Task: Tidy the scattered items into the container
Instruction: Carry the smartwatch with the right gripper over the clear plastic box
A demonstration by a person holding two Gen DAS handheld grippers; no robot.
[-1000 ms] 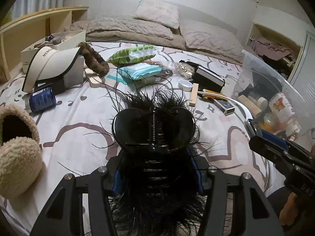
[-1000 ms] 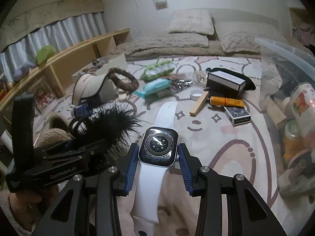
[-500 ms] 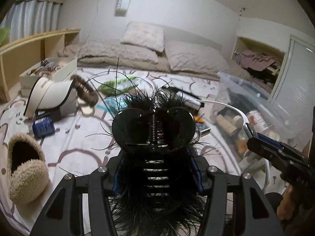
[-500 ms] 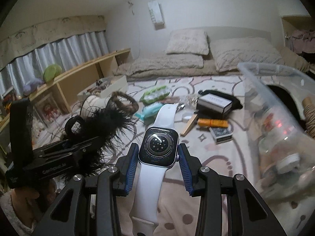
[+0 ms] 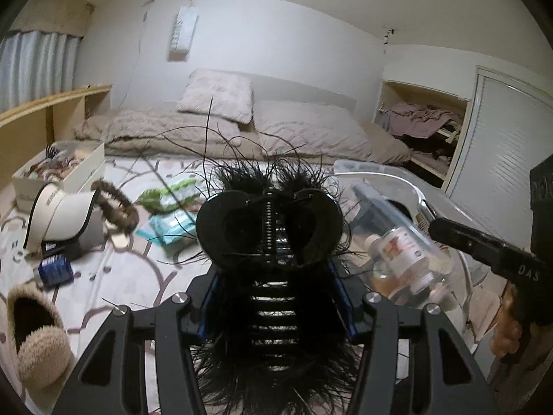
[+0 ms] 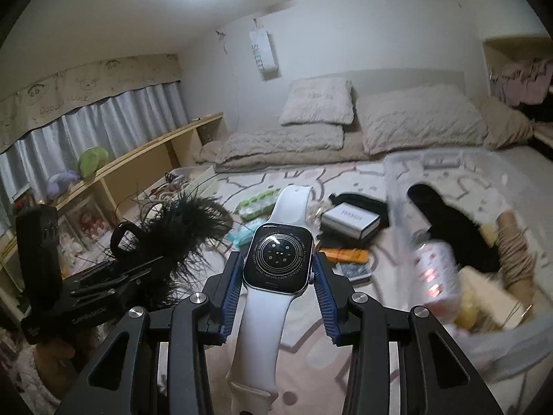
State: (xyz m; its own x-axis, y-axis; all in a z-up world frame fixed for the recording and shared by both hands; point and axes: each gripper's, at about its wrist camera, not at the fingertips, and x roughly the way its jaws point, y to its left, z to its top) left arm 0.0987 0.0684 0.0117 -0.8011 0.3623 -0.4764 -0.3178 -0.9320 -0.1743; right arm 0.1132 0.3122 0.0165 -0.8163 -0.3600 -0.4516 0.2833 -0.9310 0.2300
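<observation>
Two fisheye views, each looking forward and slightly down along a handheld gripper's fingers, close above a patterned bed [image 5: 114,269], facing the pillows [image 6: 316,102]. Both share the bed's clutter and the clear container [image 5: 418,207] at right

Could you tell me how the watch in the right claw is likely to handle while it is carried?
The watch is pinched at its case, probably rigid and secure. Its white strap hangs unsupported, so it likely flops and swings.
</observation>
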